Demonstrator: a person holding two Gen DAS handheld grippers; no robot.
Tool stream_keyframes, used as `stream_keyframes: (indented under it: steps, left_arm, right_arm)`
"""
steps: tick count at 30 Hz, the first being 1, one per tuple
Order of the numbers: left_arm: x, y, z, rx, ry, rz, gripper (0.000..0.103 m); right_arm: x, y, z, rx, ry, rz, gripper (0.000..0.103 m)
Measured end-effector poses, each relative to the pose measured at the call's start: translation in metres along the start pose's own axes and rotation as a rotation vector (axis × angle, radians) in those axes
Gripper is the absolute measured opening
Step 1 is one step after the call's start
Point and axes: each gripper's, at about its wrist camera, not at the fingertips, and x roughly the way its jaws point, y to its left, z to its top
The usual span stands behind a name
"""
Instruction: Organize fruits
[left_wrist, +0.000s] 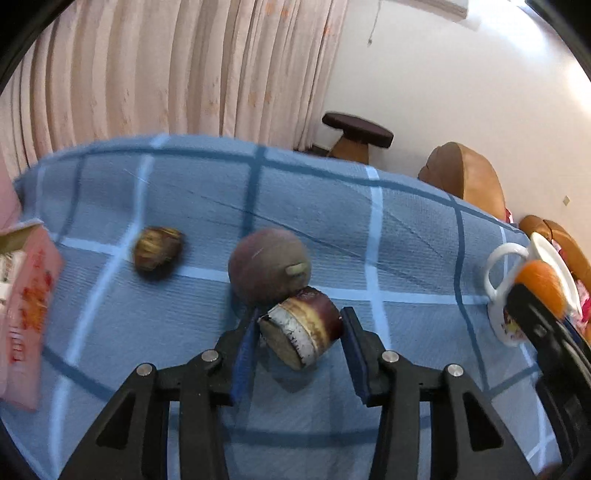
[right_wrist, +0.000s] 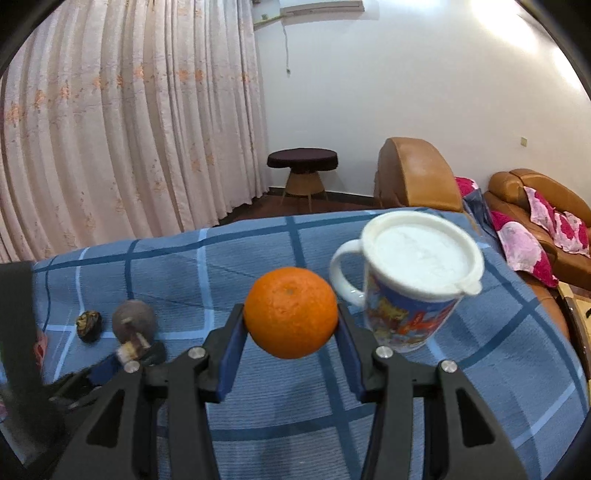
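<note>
1. Fruit is in both our grippers, yet we see no basket, bowl or tray to sort it into, so we judge the task to be at an early or middle stage.
2. Our right gripper (right_wrist: 291, 341) holds an orange (right_wrist: 290, 313) clear of the blue checked cloth (right_wrist: 280, 406); the jaws stand partly open, with both pads pressed on its sides.
3. A lidded mug (right_wrist: 406, 288) stands just beyond the right jaw of that gripper, on the cloth.
4. Our left gripper (left_wrist: 299, 332) has a short, dark, cut piece of fruit (left_wrist: 301, 326) between its jaws. The jaws are partly closed around it; the picture is blurred, and we cannot tell whether both pads press on it.
5. A round purplish fruit (left_wrist: 267, 269) lies just ahead of the left jaws, touching the cut piece.
6. A small brown fruit (left_wrist: 157, 247) lies further ahead and to the left of those jaws, well apart from the others.
7. Left to do, in our judgement: set down the two pieces in hand, then gather the two on the cloth.
</note>
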Motion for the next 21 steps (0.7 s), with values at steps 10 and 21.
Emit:
stream_keyframes:
  steps: [10,21]
  left_arm:
    - [-0.055,0.035,-0.015,0.089,-0.175,0.053,0.046]
    - [-0.069,0.061,-0.026,0.084,-0.201,0.044,0.046]
  right_arm:
    - [0.008,0.022,-0.019,-0.037,0.012,0.033,0.05]
    - [-0.013,0.024,-0.027,-0.013,-0.064,-0.01,0.05]
